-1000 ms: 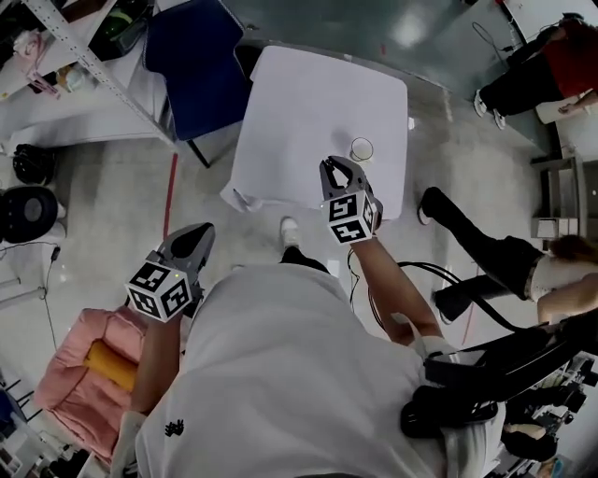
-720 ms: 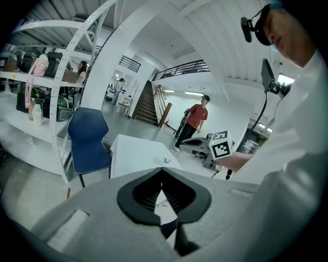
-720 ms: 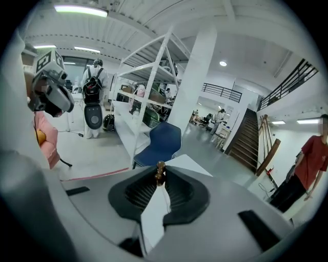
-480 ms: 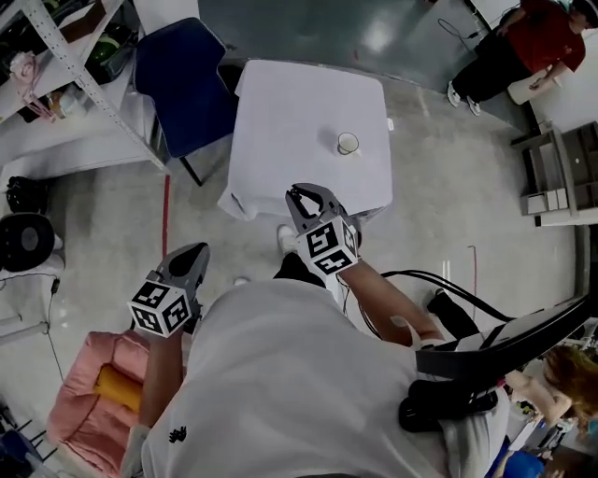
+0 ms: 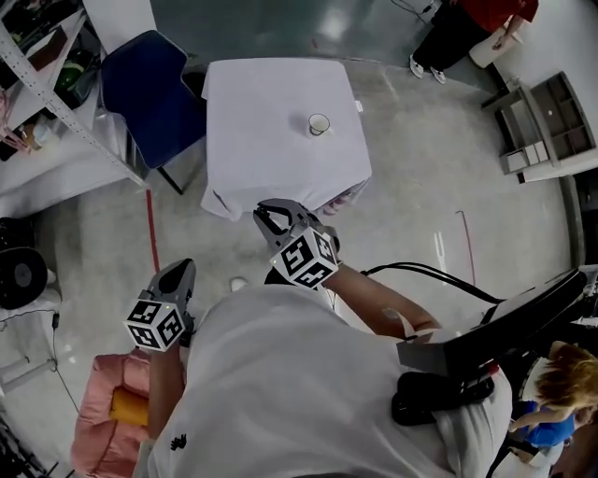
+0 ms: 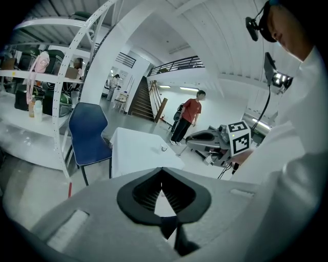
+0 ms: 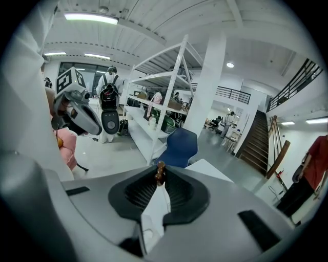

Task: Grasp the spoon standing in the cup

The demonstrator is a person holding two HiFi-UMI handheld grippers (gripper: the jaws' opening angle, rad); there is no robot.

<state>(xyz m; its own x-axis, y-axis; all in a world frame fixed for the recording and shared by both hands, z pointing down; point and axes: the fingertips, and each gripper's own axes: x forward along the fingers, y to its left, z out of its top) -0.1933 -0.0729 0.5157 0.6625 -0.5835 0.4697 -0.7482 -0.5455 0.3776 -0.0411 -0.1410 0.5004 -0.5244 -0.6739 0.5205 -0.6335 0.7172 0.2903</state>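
A small white cup (image 5: 319, 124) stands on the table with the white cloth (image 5: 271, 159); whether anything stands in it I cannot tell. My right gripper (image 5: 267, 214) hovers off the table's near edge, well short of the cup. In the right gripper view its jaws (image 7: 160, 177) are almost closed, with a thin brown knobbed spoon handle (image 7: 160, 170) pinched at the tips. My left gripper (image 5: 177, 273) hangs low at the left, over the floor, jaws shut and empty (image 6: 162, 170). From the left gripper view the cup (image 6: 163, 149) is tiny on the far table.
A blue chair (image 5: 149, 89) stands left of the table, with metal shelving (image 5: 37, 84) beyond it. A pink cushion (image 5: 103, 420) lies on the floor by my left side. A person in red (image 5: 467, 19) stands at the far right, beside grey shelf units (image 5: 542, 131).
The table and cup have receded up the view as I stepped back. My right gripper has drawn away from the cup, off the table's edge. The dark-trousered legs at right are gone.
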